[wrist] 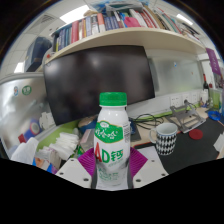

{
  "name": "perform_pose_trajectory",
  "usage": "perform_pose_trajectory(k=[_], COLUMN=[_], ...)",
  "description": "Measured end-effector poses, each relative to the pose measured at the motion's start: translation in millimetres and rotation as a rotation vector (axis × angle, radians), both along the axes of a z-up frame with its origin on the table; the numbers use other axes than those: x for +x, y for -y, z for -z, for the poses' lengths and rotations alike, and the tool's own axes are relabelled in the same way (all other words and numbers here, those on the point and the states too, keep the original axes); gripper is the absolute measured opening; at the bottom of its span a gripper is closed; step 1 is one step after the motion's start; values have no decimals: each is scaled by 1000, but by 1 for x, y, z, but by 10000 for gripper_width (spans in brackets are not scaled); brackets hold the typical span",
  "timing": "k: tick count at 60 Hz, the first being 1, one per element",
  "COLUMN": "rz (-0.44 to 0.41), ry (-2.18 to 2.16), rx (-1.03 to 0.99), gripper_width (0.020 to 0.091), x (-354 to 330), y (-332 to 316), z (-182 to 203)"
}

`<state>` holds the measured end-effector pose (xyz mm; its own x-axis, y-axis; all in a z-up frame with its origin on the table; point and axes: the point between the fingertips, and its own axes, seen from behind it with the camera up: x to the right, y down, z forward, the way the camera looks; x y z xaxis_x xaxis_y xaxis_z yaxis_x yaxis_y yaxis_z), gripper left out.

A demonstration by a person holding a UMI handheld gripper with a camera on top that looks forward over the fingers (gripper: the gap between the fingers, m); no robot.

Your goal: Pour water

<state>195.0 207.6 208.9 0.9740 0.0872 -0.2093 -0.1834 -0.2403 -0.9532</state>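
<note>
**— What's nearest you right now?**

— My claw (112,170), and the bottle (111,140) in it. The pink pads (137,162) show on either side of the bottle's lower body, right against the label, so I judge the claw is pinching it, though the fingers themselves are mostly hidden behind it.

**— How is it held?**

— Upright, green cap (114,98) on top and, as far as I can see, closed. I grip low on the body, which I take to be so the neck stays free for tipping later. Kept vertical, nothing spills while I carry it.

**— Is it standing on anything?**

— I can't see its base, so I can't tell whether it rests on the surface (190,150) or hangs in my grip.

**— And where would the water go?**

— Probably the mug (167,139), the black-and-white patterned one just beyond the bottle to the right, standing on the surface with its mouth up. It's near but apart from the bottle.

**— So pouring hasn't begun?**

— No. With the cap on, I'd guess it needs to come off first, then the bottle moves over the mug.

**— Further back?**

— Clutter on the left of the surface, a dark monitor (90,85) behind the bottle, and a shelf (120,40) of books above it.
</note>
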Motion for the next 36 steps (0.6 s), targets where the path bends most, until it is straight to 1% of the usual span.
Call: perform_pose_trajectory(k=[3,4,5,12,13,16,19,20,21,25,28,33,36], rz=[4,2,0,20,30,64,88,99,105,145,162,186,185], ry=[-93,-143,-192,-555,-605,-748,-895,-942,-981,-1127,-1212,-1310,-1359], rx=[-18,-24,-33,-37,-33,-31,-50,-56,-61,-83,-101,-134,-159], gripper_width=[414,415,412,414,416,415,412,412,413,415,415,415,414], x=[10,-8,-7,4,-7,6,15,22,9,23,24,32,37], y=[-12,-9,-16,-57,-53,-70,-83,-90,-83,-95,-96,-102,-106], z=[-12,-2,-7,-54,-48,-57,-57,-69,-58,-47,-50,-39,-34])
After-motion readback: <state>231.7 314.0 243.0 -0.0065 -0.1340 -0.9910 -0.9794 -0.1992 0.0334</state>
